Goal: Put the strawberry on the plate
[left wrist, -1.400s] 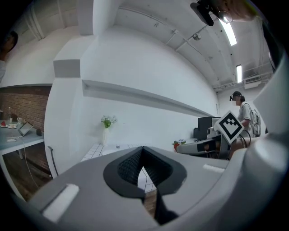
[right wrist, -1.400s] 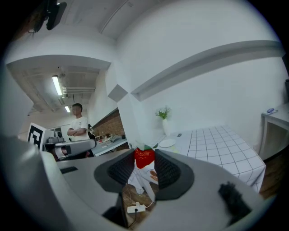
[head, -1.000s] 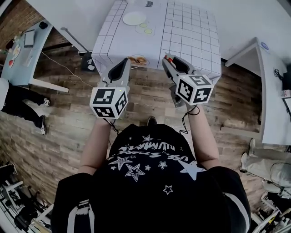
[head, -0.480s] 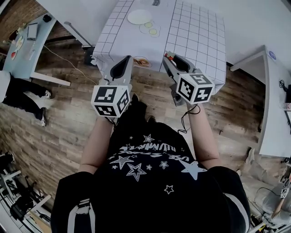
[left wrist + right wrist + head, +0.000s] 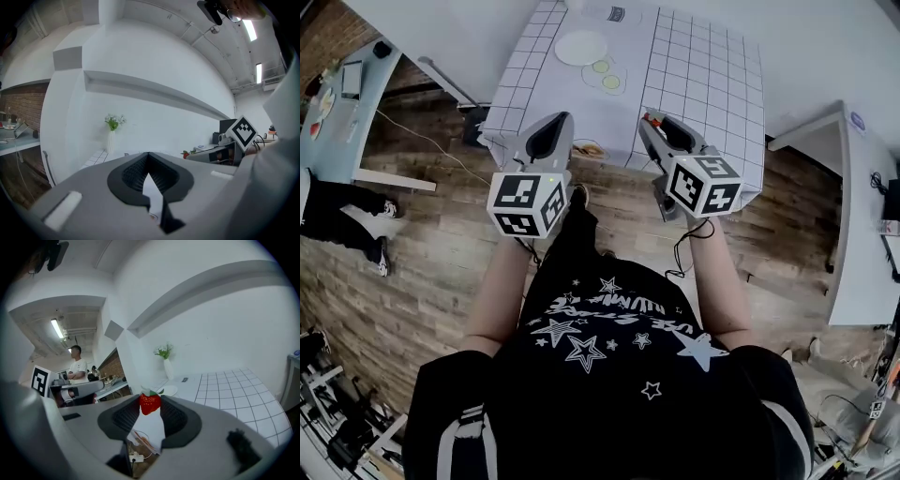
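Note:
A red strawberry [image 5: 150, 403] with green leaves sits pinched at the tips of my right gripper [image 5: 150, 401], whose jaws are shut on it. From the head view the strawberry [image 5: 650, 120] shows as a red spot at the right gripper [image 5: 652, 122], just over the near edge of the white gridded table [image 5: 703, 75]. The white plate [image 5: 581, 48] lies at the table's far left, and the same plate [image 5: 169, 391] shows beyond the strawberry. My left gripper [image 5: 558, 122] hovers beside the right one. Its fingertips [image 5: 148, 155] meet, with nothing between them.
Two pale yellow round things [image 5: 606, 75] lie just right of the plate. A small orange thing [image 5: 589, 147] sits at the table's near edge. A white vase with greenery [image 5: 166, 363] stands at the back. Other tables [image 5: 342, 103] flank the wooden floor, and a person [image 5: 76, 365] stands far off.
The person has stepped toward the table. Both grippers now reach over its near edge, and the strawberry stays held in the right one.

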